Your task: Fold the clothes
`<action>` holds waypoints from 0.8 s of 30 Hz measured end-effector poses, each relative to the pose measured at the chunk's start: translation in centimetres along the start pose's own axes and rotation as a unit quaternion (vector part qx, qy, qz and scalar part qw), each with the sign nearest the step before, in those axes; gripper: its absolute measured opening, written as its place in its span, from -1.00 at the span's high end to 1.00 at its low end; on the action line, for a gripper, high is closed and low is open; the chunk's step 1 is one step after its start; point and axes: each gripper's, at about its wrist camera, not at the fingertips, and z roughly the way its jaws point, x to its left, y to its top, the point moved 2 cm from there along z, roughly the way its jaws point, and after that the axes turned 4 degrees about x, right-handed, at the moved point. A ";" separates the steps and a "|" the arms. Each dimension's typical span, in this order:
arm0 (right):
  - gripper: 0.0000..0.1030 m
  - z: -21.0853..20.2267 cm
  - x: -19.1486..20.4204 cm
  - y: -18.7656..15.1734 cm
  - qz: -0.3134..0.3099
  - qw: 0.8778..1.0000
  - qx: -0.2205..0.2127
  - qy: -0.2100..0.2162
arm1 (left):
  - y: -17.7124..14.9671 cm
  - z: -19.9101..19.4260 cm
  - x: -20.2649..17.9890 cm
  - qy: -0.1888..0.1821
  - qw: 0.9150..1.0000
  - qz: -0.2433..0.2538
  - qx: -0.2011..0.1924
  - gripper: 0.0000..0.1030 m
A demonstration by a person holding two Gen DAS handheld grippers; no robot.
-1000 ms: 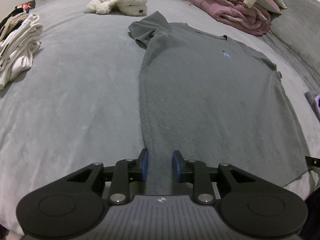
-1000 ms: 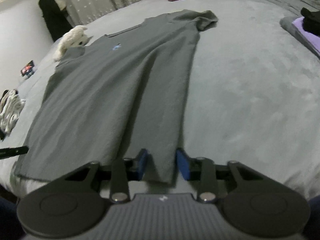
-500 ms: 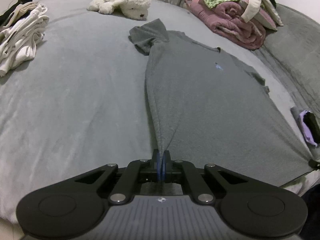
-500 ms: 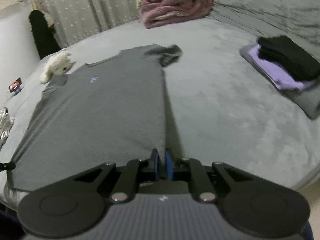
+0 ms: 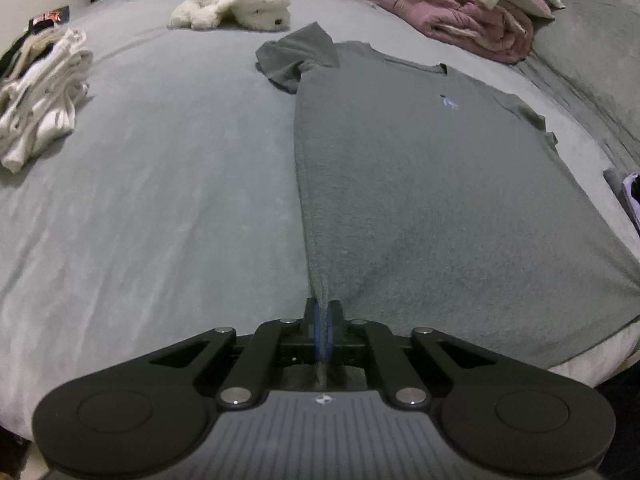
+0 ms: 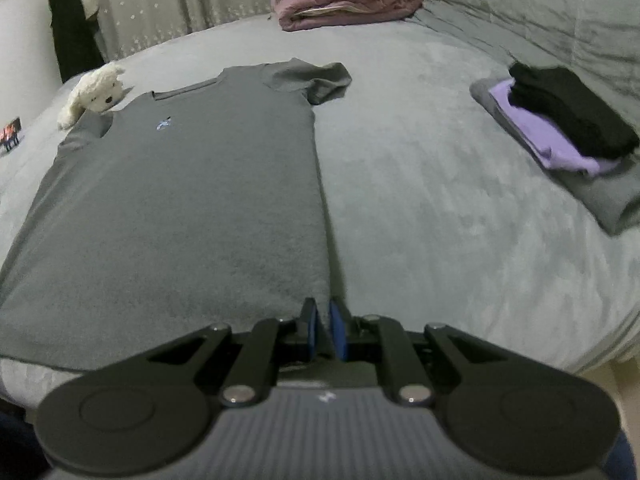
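Note:
A grey T-shirt with a small blue chest logo lies face up and flat on the grey bed, collar at the far end. My left gripper pinches the shirt's near left hem corner, and the cloth rises to the pads in a taut ridge. Its jaws are opening, with the fabric still pressed between them. In the right wrist view the same T-shirt spreads to the left. My right gripper is shut on its near right hem corner, a thin fold of cloth between the blue pads.
A white plush toy lies beyond the left sleeve. Crumpled white clothes sit at the far left, and a pink blanket pile at the back. A folded stack of black, purple and grey garments rests to the right on the bed.
A second ago both grippers stood open astride the hem corners; now both are closed on them. The corners are lifted and the shirt's side edges are drawn taut. The right view has pulled back and up.

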 end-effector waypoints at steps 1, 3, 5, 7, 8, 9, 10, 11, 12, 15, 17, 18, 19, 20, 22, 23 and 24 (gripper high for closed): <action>0.77 0.1 0.2 0.1 -0.004 1.000 0.000 -0.002 | 0.1 0.0 0.3 -0.009 1.000 -0.009 0.001 0.81; 0.69 0.2 0.4 0.4 -0.006 1.000 -0.001 -0.008 | 0.2 -0.3 1.1 -0.025 0.999 -0.030 -0.001 0.77; 0.67 0.0 0.3 0.6 -0.001 1.000 -0.011 -0.015 | 0.4 -0.6 1.6 -0.026 0.999 -0.042 -0.009 0.66; 0.58 -0.4 0.2 1.1 -0.002 1.000 -0.027 -0.015 | 0.6 -0.8 1.9 -0.017 0.999 -0.043 -0.016 0.66; 0.54 -0.5 0.3 1.4 -0.004 0.999 -0.034 -0.016 | 0.7 -0.7 2.0 -0.016 0.999 -0.045 -0.018 0.66; 0.53 -0.4 0.5 1.8 -0.010 0.999 -0.039 -0.019 | 0.9 -0.7 2.0 -0.016 0.999 -0.047 -0.021 0.66; 0.53 -0.2 0.8 2.1 -0.017 0.999 -0.043 -0.019 | 1.1 -0.7 2.0 -0.015 0.998 -0.048 -0.024 0.66; 0.51 0.0 1.1 2.5 -0.023 0.999 -0.044 -0.018 | 1.4 -0.7 1.9 -0.012 0.998 -0.047 -0.029 0.66; 0.50 0.3 1.5 2.9 -0.028 0.999 -0.044 -0.017 | 1.6 -0.8 1.8 -0.010 0.998 -0.046 -0.034 0.66; 0.47 1.3 3.0 4.1 -0.044 0.998 -0.043 -0.005 | 2.6 -0.5 1.6 -0.001 0.998 -0.046 -0.042 0.66; 0.47 2.3 4.6 4.8 -0.063 0.997 -0.039 0.006 | 3.3 0.1 1.5 0.001 0.998 -0.050 -0.041 0.66; 0.47 2.9 5.5 5.2 -0.074 0.997 -0.035 0.012 | 3.8 0.5 1.3 0.003 0.998 -0.051 -0.041 0.66; 0.47 3.5 6.3 5.5 -0.084 0.996 -0.032 0.017 | 4.1 0.8 1.2 0.005 0.998 -0.051 -0.041 0.66; 0.47 4.1 7.3 5.9 -0.096 0.995 -0.028 0.024 | 4.5 1.1 1.0 0.009 0.998 -0.048 -0.042 0.66; 0.46 5.5 9.5 6.3 -0.116 0.992 -0.021 0.040 | 5.3 1.7 0.6 0.018 0.998 -0.042 -0.044 0.65; 0.46 6.2 10.7 6.5 -0.127 0.991 -0.018 0.046 | 5.7 2.0 0.4 0.023 0.998 -0.040 -0.044 0.65; 0.46 6.9 11.8 6.6 -0.138 0.989 -0.016 0.051 | 6.1 2.4 0.2 0.028 0.998 -0.039 -0.044 0.65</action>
